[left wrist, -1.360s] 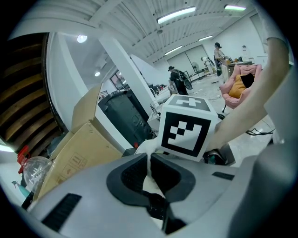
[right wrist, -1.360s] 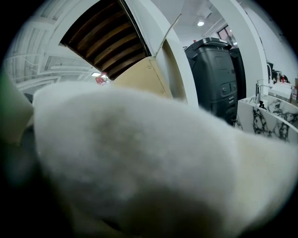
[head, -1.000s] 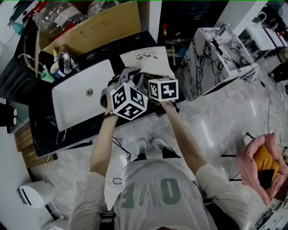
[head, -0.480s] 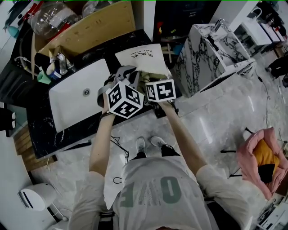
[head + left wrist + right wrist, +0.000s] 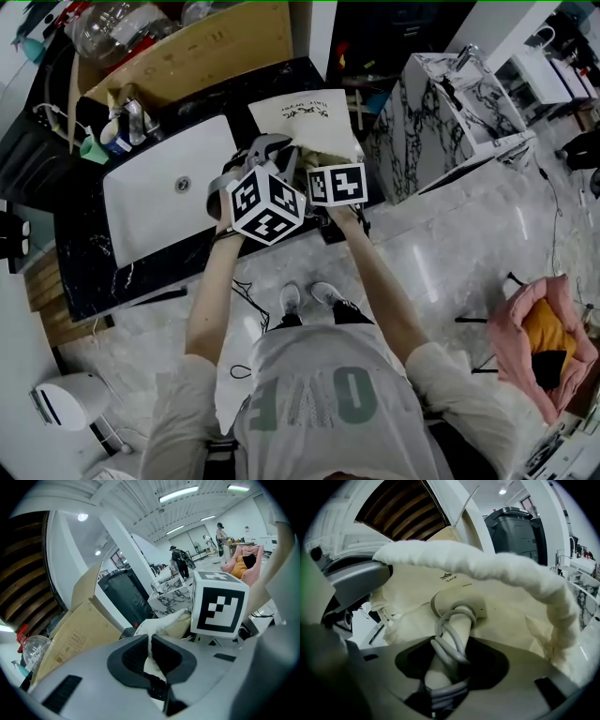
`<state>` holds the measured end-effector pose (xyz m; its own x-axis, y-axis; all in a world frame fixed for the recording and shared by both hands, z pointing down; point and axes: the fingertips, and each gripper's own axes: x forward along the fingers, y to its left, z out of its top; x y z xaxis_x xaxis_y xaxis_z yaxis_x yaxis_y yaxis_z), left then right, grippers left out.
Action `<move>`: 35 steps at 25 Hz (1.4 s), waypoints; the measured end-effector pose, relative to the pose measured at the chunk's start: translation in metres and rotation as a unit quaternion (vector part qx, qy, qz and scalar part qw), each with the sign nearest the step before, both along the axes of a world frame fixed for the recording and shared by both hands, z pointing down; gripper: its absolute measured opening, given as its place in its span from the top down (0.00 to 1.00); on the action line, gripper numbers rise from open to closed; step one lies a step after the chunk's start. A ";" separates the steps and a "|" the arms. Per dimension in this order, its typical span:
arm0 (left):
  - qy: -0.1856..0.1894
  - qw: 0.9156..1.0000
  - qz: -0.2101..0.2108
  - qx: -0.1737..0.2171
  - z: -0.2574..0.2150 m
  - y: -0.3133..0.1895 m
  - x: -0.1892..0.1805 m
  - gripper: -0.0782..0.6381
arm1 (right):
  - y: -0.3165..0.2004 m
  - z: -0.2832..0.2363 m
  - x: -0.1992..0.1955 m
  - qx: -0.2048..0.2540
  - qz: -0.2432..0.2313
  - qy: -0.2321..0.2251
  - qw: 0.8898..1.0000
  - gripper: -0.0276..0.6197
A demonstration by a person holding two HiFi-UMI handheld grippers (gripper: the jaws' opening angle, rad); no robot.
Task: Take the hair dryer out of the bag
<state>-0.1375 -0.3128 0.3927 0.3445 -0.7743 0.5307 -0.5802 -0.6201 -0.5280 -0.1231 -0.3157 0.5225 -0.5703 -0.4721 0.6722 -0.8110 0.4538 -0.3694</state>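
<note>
My left gripper (image 5: 150,641) is clamped on the rim of the bag (image 5: 511,616) on the worktop (image 5: 84,253). My right gripper (image 5: 452,654), jaws just opening, straddles the hair dryer (image 5: 457,609) inside the bag, not yet clamped. A bite on the loose cord (image 5: 449,651) alone could drop it.

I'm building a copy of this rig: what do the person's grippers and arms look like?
Both the left gripper and right gripper are pale grey moulded shells with dark padded tongs; each carries a cube of black-and-white square markers. The arms are bare below a light short-sleeved T-shirt with big letters. The right tongs have just been opening around the hair dryer handle.
</note>
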 end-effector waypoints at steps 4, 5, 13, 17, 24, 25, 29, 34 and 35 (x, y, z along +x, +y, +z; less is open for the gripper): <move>-0.005 1.000 0.001 -0.004 0.005 0.000 0.002 0.83 | 0.014 -0.013 0.001 0.018 -0.002 -0.033 0.999 0.62; -0.005 1.000 0.001 -0.003 0.005 0.000 0.003 0.83 | 0.019 -0.018 0.002 0.022 -0.003 -0.040 0.999 0.62; -0.010 1.000 -0.004 0.001 0.004 -0.003 0.004 0.83 | 0.077 -0.044 0.034 0.043 -0.018 -0.066 0.997 0.62; -0.019 1.000 0.000 0.001 0.005 -0.003 0.007 0.83 | 0.113 -0.045 0.052 0.065 -0.034 -0.074 0.995 0.62; -0.027 1.000 0.000 -0.004 0.010 -0.001 0.007 0.83 | 0.157 -0.044 0.076 0.079 -0.033 -0.067 0.994 0.62; -0.028 1.000 0.000 -0.004 0.010 -0.001 0.006 0.83 | 0.158 -0.045 0.077 0.080 -0.032 -0.068 0.994 0.62; -0.030 1.000 -0.001 -0.007 0.012 0.001 0.005 0.83 | 0.154 -0.052 0.079 0.092 -0.025 -0.070 0.993 0.62; -0.012 0.999 0.012 -0.039 0.029 0.006 0.007 0.83 | 0.136 -0.078 0.084 0.133 -0.006 -0.083 0.988 0.62; -0.012 0.998 0.016 -0.051 0.038 0.009 0.008 0.83 | 0.133 -0.085 0.086 0.146 -0.003 -0.085 0.986 0.62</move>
